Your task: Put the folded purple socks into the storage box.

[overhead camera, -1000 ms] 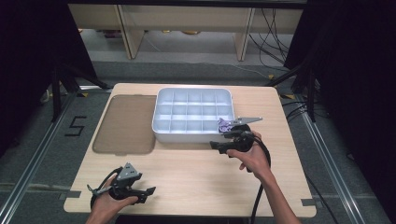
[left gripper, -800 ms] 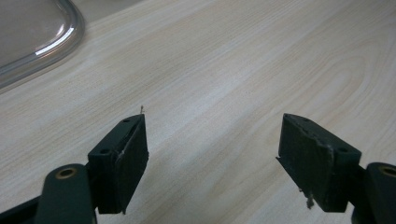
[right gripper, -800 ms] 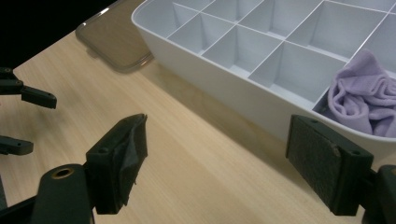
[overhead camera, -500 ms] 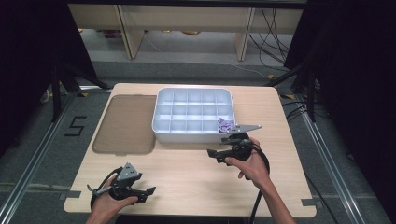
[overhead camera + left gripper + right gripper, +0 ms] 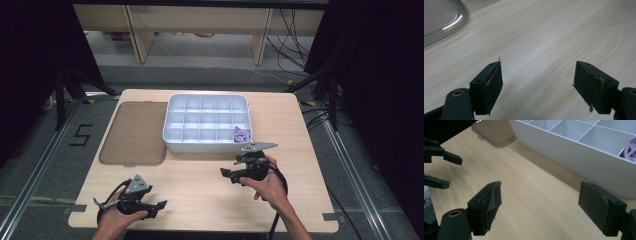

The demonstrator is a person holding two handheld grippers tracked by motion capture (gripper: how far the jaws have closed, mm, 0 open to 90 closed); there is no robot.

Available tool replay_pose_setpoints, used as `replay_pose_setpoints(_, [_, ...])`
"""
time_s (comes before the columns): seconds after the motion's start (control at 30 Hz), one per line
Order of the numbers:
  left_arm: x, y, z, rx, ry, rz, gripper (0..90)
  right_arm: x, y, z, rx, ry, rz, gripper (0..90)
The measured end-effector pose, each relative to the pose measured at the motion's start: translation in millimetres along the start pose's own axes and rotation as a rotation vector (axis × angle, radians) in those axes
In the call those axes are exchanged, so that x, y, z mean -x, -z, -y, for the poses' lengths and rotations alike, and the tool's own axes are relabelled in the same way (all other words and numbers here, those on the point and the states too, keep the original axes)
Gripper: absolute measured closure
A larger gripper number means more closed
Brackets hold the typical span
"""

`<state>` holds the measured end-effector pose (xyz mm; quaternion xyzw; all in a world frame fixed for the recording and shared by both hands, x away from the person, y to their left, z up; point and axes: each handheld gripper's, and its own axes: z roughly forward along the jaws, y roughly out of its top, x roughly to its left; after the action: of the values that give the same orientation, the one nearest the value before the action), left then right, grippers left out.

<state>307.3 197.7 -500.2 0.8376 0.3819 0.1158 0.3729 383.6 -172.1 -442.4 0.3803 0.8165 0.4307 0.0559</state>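
Lid: the brownish clear lid lay flat on the table, just beside the left wall of the tray.
My left tongs: I held them low over the near left part of the table; the jaws stood wide apart with nothing between them.
Tray: the white tray with many compartments stood at the middle of the table.
My right tongs: I held them near the front wall of the tray; the jaws had just been opening and stood wide, with only bare wood between them.
Purple thing: it lay in the front right corner compartment of the tray, apart from my tongs.
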Motion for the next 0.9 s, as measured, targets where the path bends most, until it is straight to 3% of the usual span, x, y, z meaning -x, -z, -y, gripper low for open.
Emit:
replay_pose_setpoints(0.03, [0.1, -0.1, 0.0, 0.001, 0.001, -0.001, 22.2, -2.5, 1.0, 1.6, -0.014, -0.022, 0.008, 19.8])
replay_pose_setpoints(0.07, [0.8, -0.7, 0.0, 0.007, 0.013, -0.006, 22.0, -1.8, -0.2, 3.5, -0.006, -0.013, -0.004, 19.8])
replay_pose_setpoints(0.1, [1.0, -0.7, 0.0, 0.007, 0.016, -0.005, 21.7, -1.4, 0.4, 5.2, -0.007, 0.001, 0.013, 19.8])
replay_pose_setpoints(0.13, [0.9, 0.0, 0.0, 0.004, 0.007, 0.005, 21.5, -3.4, 0.5, 6.6, -0.017, -0.021, 0.005, 19.8])
replay_pose_setpoints(0.17, [1.4, -0.4, 0.1, 0.005, 0.015, 0.007, 21.4, -0.7, -0.7, 8.3, -0.004, 0.010, 0.002, 19.8])
replay_pose_setpoints(0.23, [0.8, -0.4, -0.2, 0.003, -0.002, 0.010, 21.3, -1.0, -0.8, 12.0, -0.014, 0.007, 0.013, 19.7])
replay_pose_setpoints(0.3, [1.0, -0.9, -0.1, 0.003, -0.006, 0.013, 21.2, -1.4, -0.7, 16.1, -0.024, -0.004, 0.004, 19.7])
replay_pose_setpoints(0.33, [1.6, -0.6, -0.1, 0.000, -0.006, 0.012, 21.2, -3.9, -1.6, 18.1, -0.023, -0.037, -0.008, 19.7])
replay_pose_setpoints(0.37, [1.6, -0.7, -0.1, 0.000, -0.010, 0.010, 21.2, -1.6, -0.7, 19.4, -0.026, -0.008, 0.008, 19.7])
replay_pose_setpoints(0.43, [3.5, -3.1, 0.5, 0.017, 0.020, 0.007, 21.2, -1.1, -0.4, 23.7, -0.021, -0.002, 0.008, 19.6])
replay_pose_setpoints(0.53, [4.1, -2.7, 0.2, 0.011, 0.011, 0.010, 21.2, -1.1, 0.3, 29.3, -0.020, -0.005, -0.007, 18.9])
replay_pose_setpoints(0.6, [5.0, -2.2, 0.1, 0.010, 0.001, 0.013, 21.2, -4.1, 1.0, 33.1, -0.030, -0.040, -0.011, 17.4])
replay_pose_setpoints(0.63, [7.1, -3.5, 0.4, 0.028, 0.021, 0.013, 21.2, -1.8, 1.5, 34.9, -0.017, -0.001, 0.018, 16.9])
replay_pose_setpoints(0.67, [6.2, -3.3, 0.2, 0.019, 0.003, 0.018, 21.2, -4.3, 1.0, 37.3, -0.022, -0.030, -0.006, 16.5])
replay_pose_setpoints(0.7, [5.9, -2.8, 0.1, 0.012, -0.009, 0.021, 21.2, -2.2, 0.6, 39.2, -0.017, -0.003, -0.006, 16.5])
replay_pose_setpoints(0.77, [8.1, -4.1, 0.3, 0.022, 0.001, 0.016, 21.2, -2.8, 0.6, 42.8, -0.015, -0.003, -0.007, 16.4])
replay_pose_setpoints(0.8, [7.3, -3.7, 0.2, 0.011, -0.017, 0.018, 21.2, -3.0, 0.4, 44.9, -0.013, 0.004, -0.002, 16.3])
replay_pose_setpoints(0.83, [8.1, -4.4, 0.4, 0.014, -0.008, 0.018, 21.2, -4.3, 0.8, 47.4, -0.008, 0.007, 0.018, 16.3])
replay_pose_setpoints(0.87, [7.2, -3.6, 0.2, 0.001, -0.026, 0.021, 21.2, -6.2, 0.2, 49.4, -0.015, -0.006, 0.011, 16.3])
replay_pose_setpoints(0.9, [7.8, -3.8, 0.2, 0.002, -0.023, 0.018, 21.2, -4.9, -0.4, 51.3, -0.013, 0.011, 0.004, 16.3])
